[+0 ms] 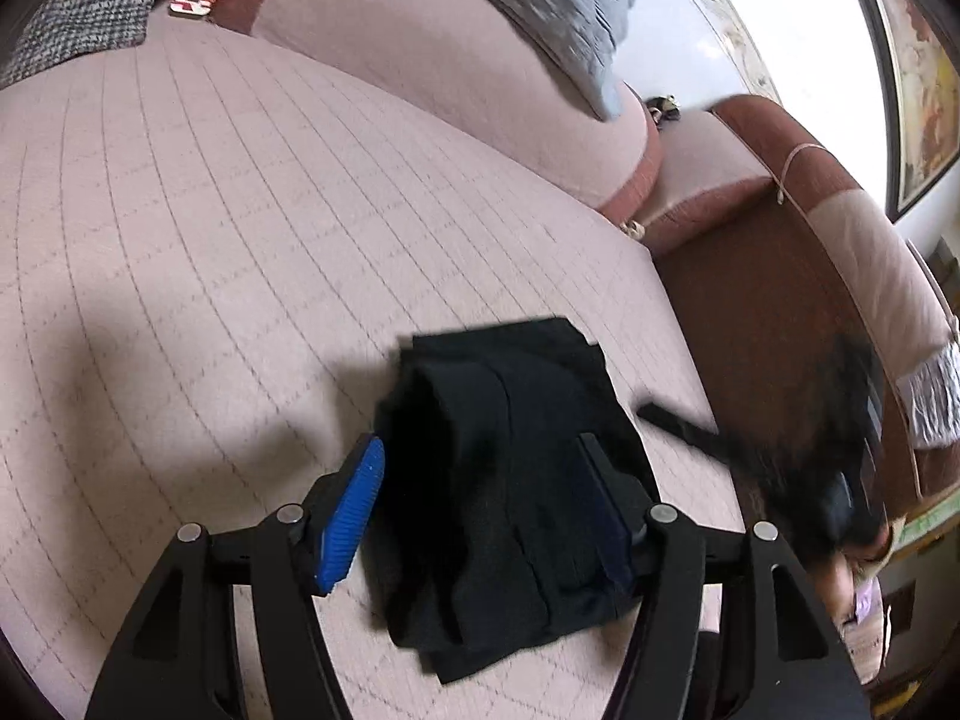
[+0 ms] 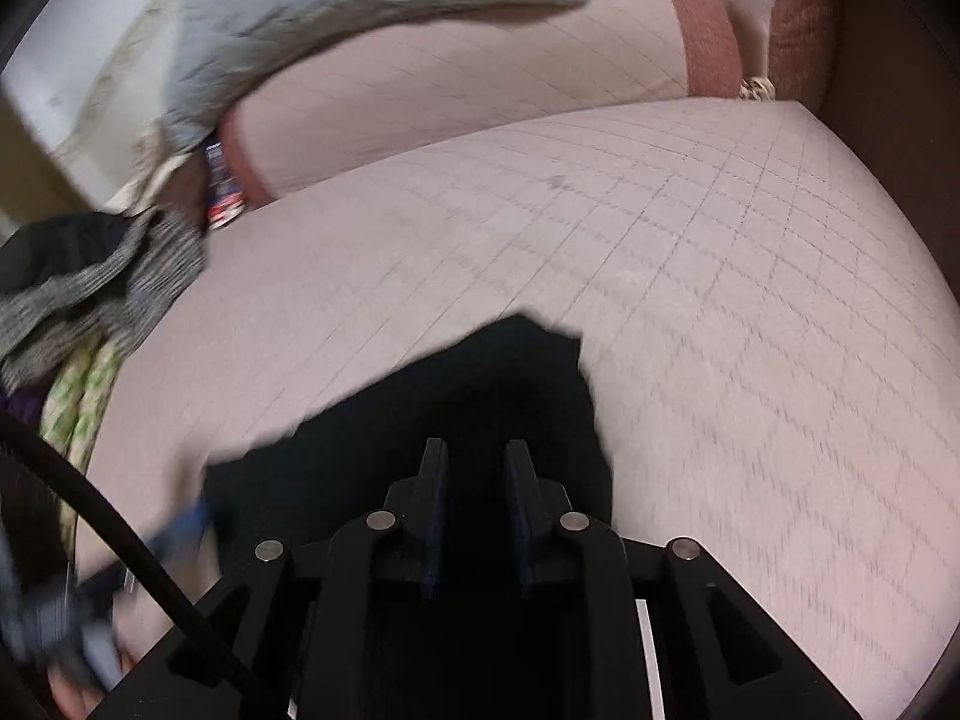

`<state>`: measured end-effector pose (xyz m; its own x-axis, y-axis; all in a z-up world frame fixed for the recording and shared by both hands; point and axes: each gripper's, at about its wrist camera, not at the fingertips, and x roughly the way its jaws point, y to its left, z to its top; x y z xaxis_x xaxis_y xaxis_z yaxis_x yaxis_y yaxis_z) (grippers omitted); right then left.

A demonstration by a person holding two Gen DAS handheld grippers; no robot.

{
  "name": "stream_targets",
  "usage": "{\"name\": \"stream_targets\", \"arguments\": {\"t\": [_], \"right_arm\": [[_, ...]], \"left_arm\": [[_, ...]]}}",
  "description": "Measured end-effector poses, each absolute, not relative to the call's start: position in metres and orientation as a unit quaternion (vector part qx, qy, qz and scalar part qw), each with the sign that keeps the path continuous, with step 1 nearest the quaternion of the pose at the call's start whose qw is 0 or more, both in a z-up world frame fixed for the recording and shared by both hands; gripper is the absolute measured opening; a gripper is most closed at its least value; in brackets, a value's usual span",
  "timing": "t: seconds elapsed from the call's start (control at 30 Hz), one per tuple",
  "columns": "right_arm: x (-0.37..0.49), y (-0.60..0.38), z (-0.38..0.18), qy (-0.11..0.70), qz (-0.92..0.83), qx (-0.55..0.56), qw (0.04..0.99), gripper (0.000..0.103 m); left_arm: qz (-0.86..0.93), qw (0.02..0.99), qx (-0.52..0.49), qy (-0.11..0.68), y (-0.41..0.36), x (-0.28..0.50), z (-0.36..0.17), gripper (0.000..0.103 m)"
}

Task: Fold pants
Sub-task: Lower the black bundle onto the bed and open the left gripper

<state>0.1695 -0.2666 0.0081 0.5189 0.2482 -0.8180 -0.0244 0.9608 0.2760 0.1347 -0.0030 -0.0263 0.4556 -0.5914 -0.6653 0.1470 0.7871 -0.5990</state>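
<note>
The black pants point(image 1: 510, 480) lie folded in a small bundle on the pink quilted sofa seat point(image 1: 240, 240). My left gripper point(image 1: 480, 450) is open, its blue-padded fingers point(image 1: 354, 516) standing either side of the bundle, above it. In the right wrist view the pants point(image 2: 480, 396) lie under and ahead of my right gripper point(image 2: 476, 450), whose jaws stand a narrow gap apart over the black cloth; whether they pinch cloth is unclear. The right gripper shows blurred at the right of the left wrist view point(image 1: 828, 480).
A pink backrest point(image 1: 450, 78) with a grey quilted blanket point(image 1: 570, 6) stands behind the seat. A brown armrest point(image 1: 780, 276) is at the right. A pile of grey tweed clothes point(image 2: 102, 294) lies at the seat's left end, beside a small printed packet point(image 2: 223, 192).
</note>
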Motion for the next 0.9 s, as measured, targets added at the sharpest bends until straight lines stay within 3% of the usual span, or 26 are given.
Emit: {"name": "stream_targets", "arguments": {"t": [0.17, 0.4, 0.53, 0.73, 0.9], "right_arm": [[0.115, -0.256, -0.014, 0.476, 0.046, 0.039, 0.877, 0.020], [0.087, -0.284, -0.014, 0.440, 0.049, 0.078, 0.893, 0.027], [0.064, -0.290, -0.005, 0.417, 0.044, 0.116, 0.901, 0.043], [0.022, -0.294, -0.005, 0.403, 0.021, 0.166, 0.900, 0.045], [0.004, -0.275, -0.014, 0.416, 0.027, 0.145, 0.897, 0.048]], "left_arm": [[-0.174, 0.823, -0.162, 0.517, -0.027, 0.155, -0.042, 0.063], [-0.175, 0.805, -0.204, 0.529, -0.020, 0.168, -0.051, 0.068], [-0.173, 0.812, -0.217, 0.513, -0.005, 0.149, -0.034, 0.069], [-0.149, 0.842, -0.174, 0.489, -0.011, 0.090, -0.013, 0.069], [-0.135, 0.860, -0.121, 0.477, -0.030, 0.050, -0.007, 0.070]]}}
